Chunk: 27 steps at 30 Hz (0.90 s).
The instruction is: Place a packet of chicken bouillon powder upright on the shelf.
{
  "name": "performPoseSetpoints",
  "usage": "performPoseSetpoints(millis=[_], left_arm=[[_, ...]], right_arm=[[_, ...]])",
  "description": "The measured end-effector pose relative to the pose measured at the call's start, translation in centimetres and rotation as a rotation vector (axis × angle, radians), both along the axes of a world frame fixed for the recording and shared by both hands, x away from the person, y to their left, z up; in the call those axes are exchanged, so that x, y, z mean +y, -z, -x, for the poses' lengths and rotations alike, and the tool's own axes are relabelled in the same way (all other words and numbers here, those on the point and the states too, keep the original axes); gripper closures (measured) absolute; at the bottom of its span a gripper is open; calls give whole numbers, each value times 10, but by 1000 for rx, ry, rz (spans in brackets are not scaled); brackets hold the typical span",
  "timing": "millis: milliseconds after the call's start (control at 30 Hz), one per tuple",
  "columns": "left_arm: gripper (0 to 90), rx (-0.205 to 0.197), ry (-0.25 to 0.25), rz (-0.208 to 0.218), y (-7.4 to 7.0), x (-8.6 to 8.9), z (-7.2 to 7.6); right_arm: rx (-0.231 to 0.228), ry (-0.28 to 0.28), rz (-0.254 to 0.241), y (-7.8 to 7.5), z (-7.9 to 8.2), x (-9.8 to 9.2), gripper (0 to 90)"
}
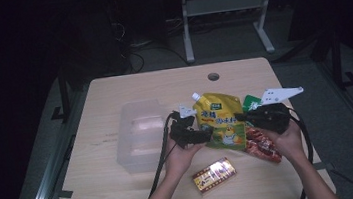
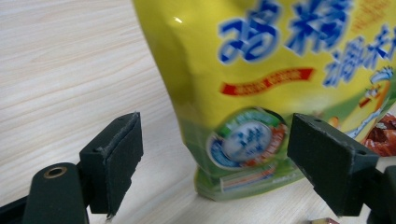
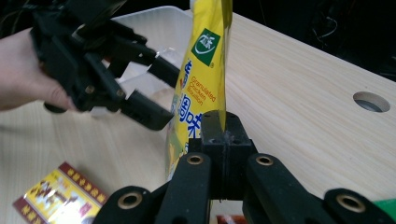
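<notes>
Yellow bouillon pouch: pinched upright by right gripper; left gripper wide open, empty (clear bin still unfilled).

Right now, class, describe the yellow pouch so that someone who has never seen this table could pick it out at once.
On the wooden table, look right of the clear plastic box, between the person's two grippers. The yellow pouch stands there, its edge pinched by the right gripper. Unlike the red packet and the small flat box nearby, it is tall, has a white spout and blue lettering.
</notes>
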State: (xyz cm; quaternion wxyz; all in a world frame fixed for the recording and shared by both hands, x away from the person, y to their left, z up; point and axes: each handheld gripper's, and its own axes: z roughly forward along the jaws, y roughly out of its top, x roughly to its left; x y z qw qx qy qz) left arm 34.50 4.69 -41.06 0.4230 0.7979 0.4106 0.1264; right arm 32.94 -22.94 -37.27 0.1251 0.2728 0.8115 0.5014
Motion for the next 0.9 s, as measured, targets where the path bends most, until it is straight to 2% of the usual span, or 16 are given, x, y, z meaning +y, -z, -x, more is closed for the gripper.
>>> performPoseSetpoints(millis=[67, 100, 167, 200, 367, 467, 500, 633, 733, 867, 900], left_arm=[[169, -2, 16, 16, 0, -1, -1], [169, -2, 39, 17, 1, -2, -1], [170, 4, 55, 14, 1, -3, -1], [172, 0, 96, 19, 1, -5, 1], [201, 5, 132, 19, 2, -9, 3], [213, 18, 142, 17, 3, -11, 4], [215, 10, 140, 4, 4, -12, 5], [224, 10, 142, 10, 4, -12, 6], [226, 10, 148, 1, 5, -12, 7], [226, 10, 148, -12, 5, -12, 9], [227, 9, 146, -15, 4, -10, 9]], right_arm=[[17, -19, -10, 3, 3, -5, 893], [25, -35, -19, 5, 6, -8, 891], [32, -51, -23, 8, 7, -10, 889], [39, -56, -26, 9, 8, -11, 889], [55, -68, -25, 14, 10, -13, 885], [63, -71, -23, 14, 10, -13, 877], [64, -73, -17, 15, 9, -11, 868], [87, -72, -20, 18, 7, -8, 827], [95, -54, 6, 21, 5, 2, 793], [109, -39, 20, 22, 3, 7, 815], [121, -25, 21, 22, 2, 8, 873]])
